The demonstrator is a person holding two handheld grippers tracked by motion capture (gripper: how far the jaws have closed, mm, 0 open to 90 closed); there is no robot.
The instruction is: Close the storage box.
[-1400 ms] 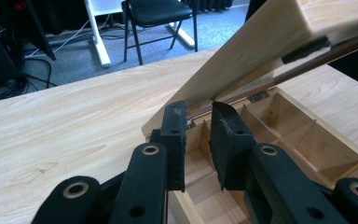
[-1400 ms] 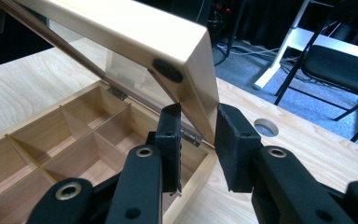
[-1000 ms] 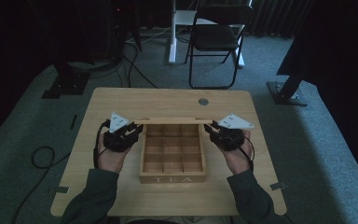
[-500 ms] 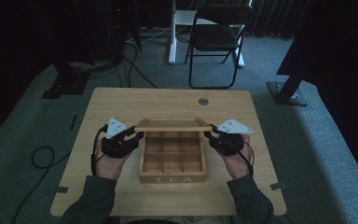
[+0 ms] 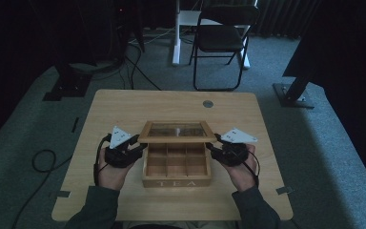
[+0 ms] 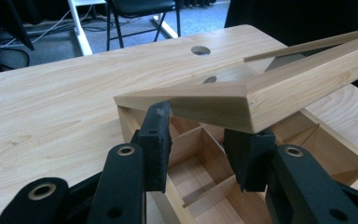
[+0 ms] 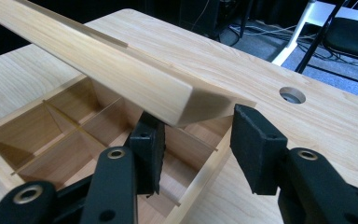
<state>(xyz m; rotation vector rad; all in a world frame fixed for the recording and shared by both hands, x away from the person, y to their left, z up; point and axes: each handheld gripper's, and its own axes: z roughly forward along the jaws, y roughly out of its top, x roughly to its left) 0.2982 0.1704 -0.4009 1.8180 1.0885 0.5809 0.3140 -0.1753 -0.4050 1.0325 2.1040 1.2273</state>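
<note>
A wooden tea box (image 5: 176,182) marked TEA, split into several empty compartments, sits mid-table. Its hinged lid (image 5: 177,139), a wooden frame with a glass pane, hangs half lowered over the box. My left gripper (image 5: 140,148) is at the lid's front left corner and my right gripper (image 5: 210,149) at its front right corner. In the left gripper view the lid corner (image 6: 242,105) lies over my gripper (image 6: 200,140), no pad pressing it. In the right gripper view the corner (image 7: 186,105) sits between the spread pads of my gripper (image 7: 198,140), with a gap on the right. Both pairs of jaws have just been opening.
The light wooden table (image 5: 124,109) has a round cable hole (image 5: 208,103) behind the box. Beyond the table stand a black folding chair (image 5: 221,38) and a white desk leg (image 5: 176,33). Cables (image 5: 40,160) lie on the grey carpet at the left.
The lid has swung forward and down from nearly upright to half lowered over the box. Both grippers came slightly toward the person with it, and their jaws have spread.
</note>
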